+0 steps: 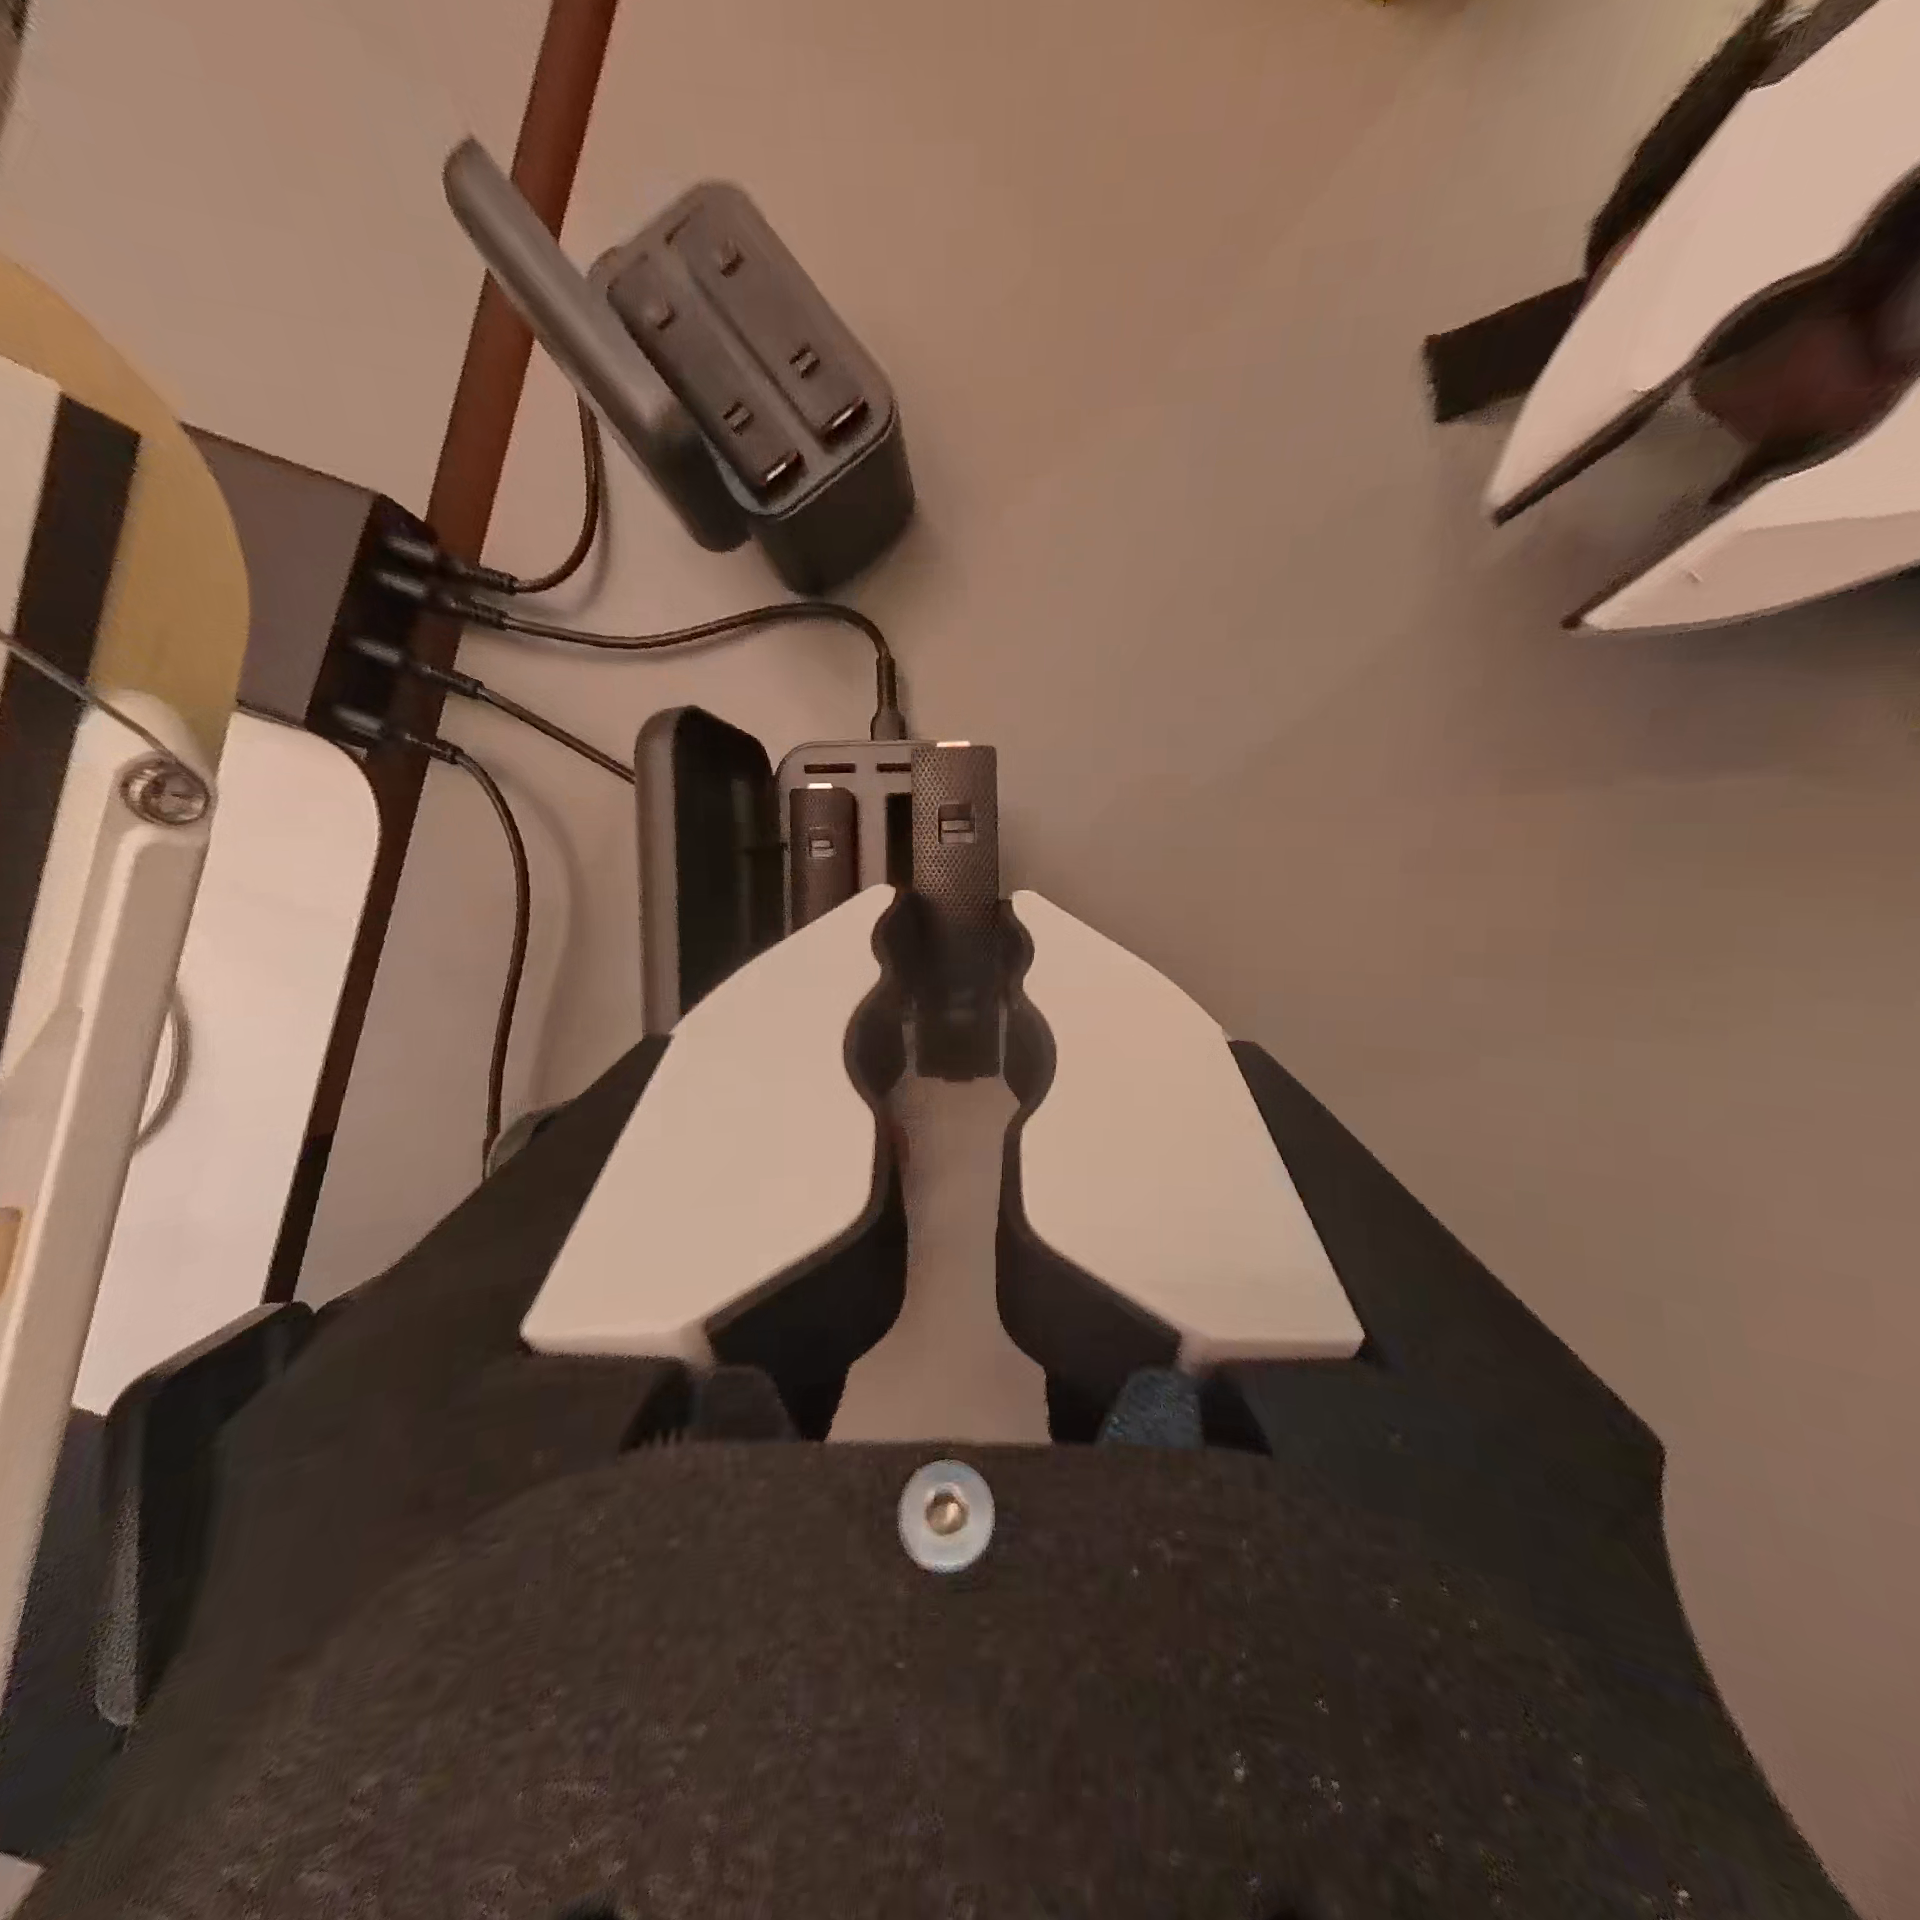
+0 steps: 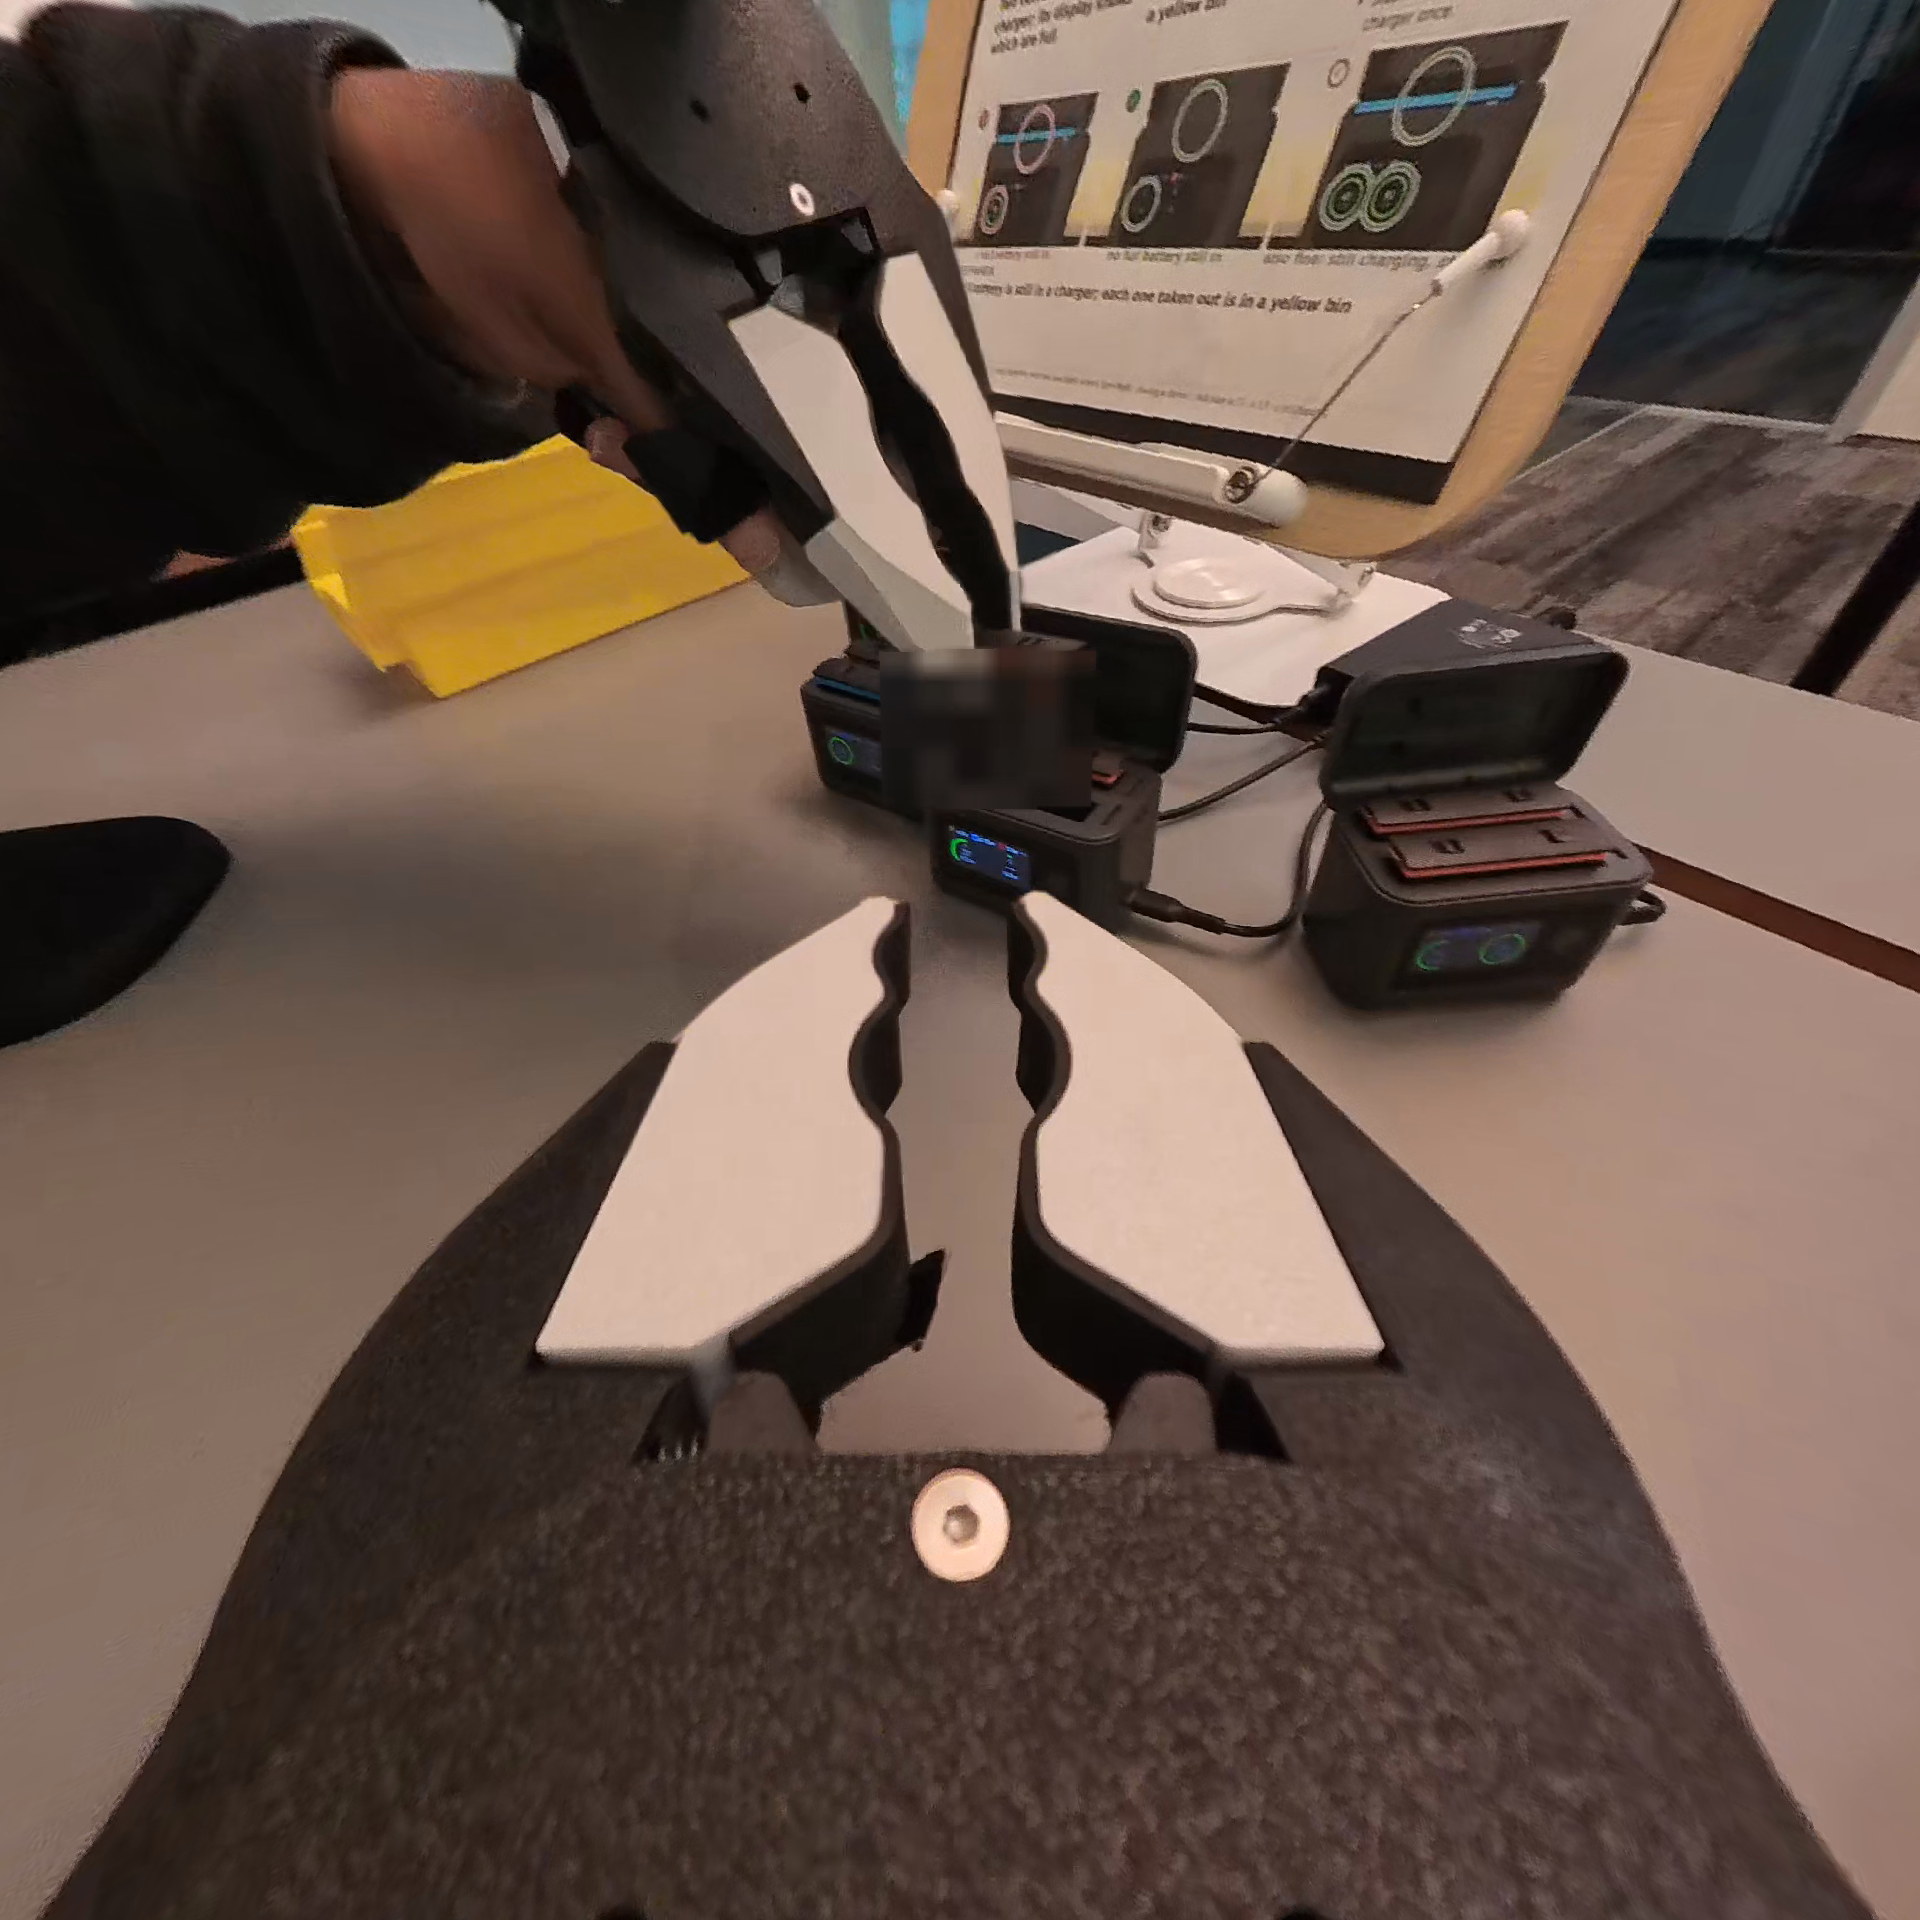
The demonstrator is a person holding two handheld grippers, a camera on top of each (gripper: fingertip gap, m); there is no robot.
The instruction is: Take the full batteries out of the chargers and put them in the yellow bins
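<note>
Desk (image 2: pixel 312 935): yellow bin (image 2: pixel 499 582) upper left of right view. Chargers (image 1: pixel 769 395) upper centre of left view. Your left tool (image 1: pixel 951 914) clamps a battery (image 1: pixel 954 831) above its charger slot. Right tool (image 2: pixel 956 925): apart, empty.

A wood-framed instruction board (image 2: pixel 1621 343) on a white stand (image 2: pixel 1195 582), beside a power hub (image 1: pixel 312 592)
</note>
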